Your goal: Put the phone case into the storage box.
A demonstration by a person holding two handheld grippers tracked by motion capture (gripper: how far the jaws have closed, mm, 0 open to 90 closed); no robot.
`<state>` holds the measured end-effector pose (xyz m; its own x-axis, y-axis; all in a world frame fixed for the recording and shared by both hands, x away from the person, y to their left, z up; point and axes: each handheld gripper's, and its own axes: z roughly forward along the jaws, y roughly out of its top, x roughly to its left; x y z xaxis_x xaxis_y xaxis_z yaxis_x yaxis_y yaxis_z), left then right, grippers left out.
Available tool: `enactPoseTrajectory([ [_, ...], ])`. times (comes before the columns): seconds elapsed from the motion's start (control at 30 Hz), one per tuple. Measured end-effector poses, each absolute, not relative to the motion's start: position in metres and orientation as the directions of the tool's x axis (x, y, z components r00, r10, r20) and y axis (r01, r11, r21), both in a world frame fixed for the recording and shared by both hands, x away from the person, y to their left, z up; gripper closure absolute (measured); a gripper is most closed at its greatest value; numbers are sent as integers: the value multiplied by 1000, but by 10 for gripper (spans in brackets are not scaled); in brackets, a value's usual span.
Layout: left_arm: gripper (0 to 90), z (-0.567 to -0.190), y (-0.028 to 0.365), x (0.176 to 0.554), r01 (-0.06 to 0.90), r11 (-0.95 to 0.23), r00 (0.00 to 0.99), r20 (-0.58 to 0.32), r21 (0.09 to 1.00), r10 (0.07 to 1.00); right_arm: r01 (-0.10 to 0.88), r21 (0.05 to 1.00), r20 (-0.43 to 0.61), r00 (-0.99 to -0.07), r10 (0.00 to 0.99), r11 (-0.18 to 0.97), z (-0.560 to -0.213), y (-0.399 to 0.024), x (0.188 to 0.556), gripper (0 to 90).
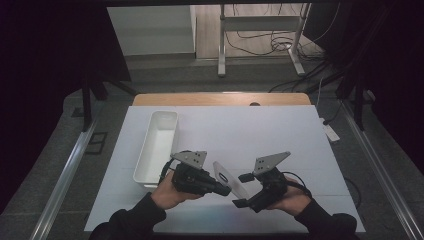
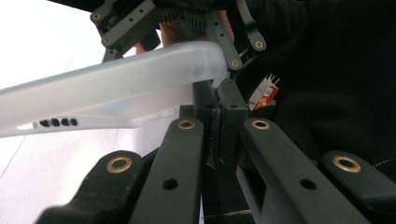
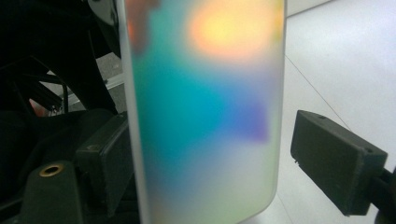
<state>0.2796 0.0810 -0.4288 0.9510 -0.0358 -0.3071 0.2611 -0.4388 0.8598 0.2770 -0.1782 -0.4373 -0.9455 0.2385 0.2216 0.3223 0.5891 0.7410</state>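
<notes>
A frosted, translucent phone case (image 1: 226,176) is held up above the near part of the white table, between my two grippers. My left gripper (image 1: 225,190) is shut on it. In the left gripper view the two jaws meet at the tip (image 2: 218,100) and pinch the case (image 2: 116,88) by its rim near a corner. My right gripper (image 1: 242,190) stands open around the other end. In the right gripper view the case (image 3: 205,116) shimmers in rainbow colours between its pads (image 3: 336,161). The left pad lies close beside the case; a gap shows at the right pad.
A long white tray (image 1: 172,120) lies on the table (image 1: 260,135) to the left, just beyond my left hand. A wooden edge (image 1: 220,98) runs along the far side. Dark sleeves come in from the bottom. Cables and a metal frame stand on the floor beyond.
</notes>
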Motion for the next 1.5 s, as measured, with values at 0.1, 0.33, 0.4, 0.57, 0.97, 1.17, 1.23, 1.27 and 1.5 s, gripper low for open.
enactPoseTrajectory([
  [0.1, 884, -430, 81, 280, 268, -452, 952, -306, 851, -13, 318, 740, 211, -947, 244, 593, -438, -179, 277, 154],
  [0.33, 883, -429, 81, 281, 283, -474, 953, -302, 834, 38, 317, 731, 186, -945, 270, 604, -441, -181, 278, 119],
  [0.4, 883, -429, 82, 281, 291, -474, 951, -304, 831, 50, 328, 725, 189, -940, 282, 605, -441, -182, 278, 108],
  [0.57, 883, -427, 84, 282, 307, -474, 949, -300, 825, 92, 335, 728, 177, -935, 308, 598, -441, -186, 279, 95],
  [0.97, 882, -423, 90, 284, 338, -487, 941, -274, 805, 200, 370, 711, 142, -909, 393, 599, -441, -194, 276, 45],
  [1.17, 882, -420, 94, 288, 344, -489, 936, -251, 801, 247, 383, 701, 111, -891, 439, 601, -441, -199, 274, 27],
  [1.23, 882, -419, 95, 288, 346, -489, 934, -247, 801, 257, 384, 699, 104, -889, 445, 603, -441, -200, 273, 25],
  [1.27, 882, -418, 96, 289, 348, -485, 933, -245, 802, 263, 386, 696, 99, -887, 452, 606, -441, -201, 272, 23],
  [1.5, 882, -414, 103, 293, 358, -479, 924, -231, 802, 305, 390, 690, 73, -875, 478, 610, -440, -209, 267, 10],
])
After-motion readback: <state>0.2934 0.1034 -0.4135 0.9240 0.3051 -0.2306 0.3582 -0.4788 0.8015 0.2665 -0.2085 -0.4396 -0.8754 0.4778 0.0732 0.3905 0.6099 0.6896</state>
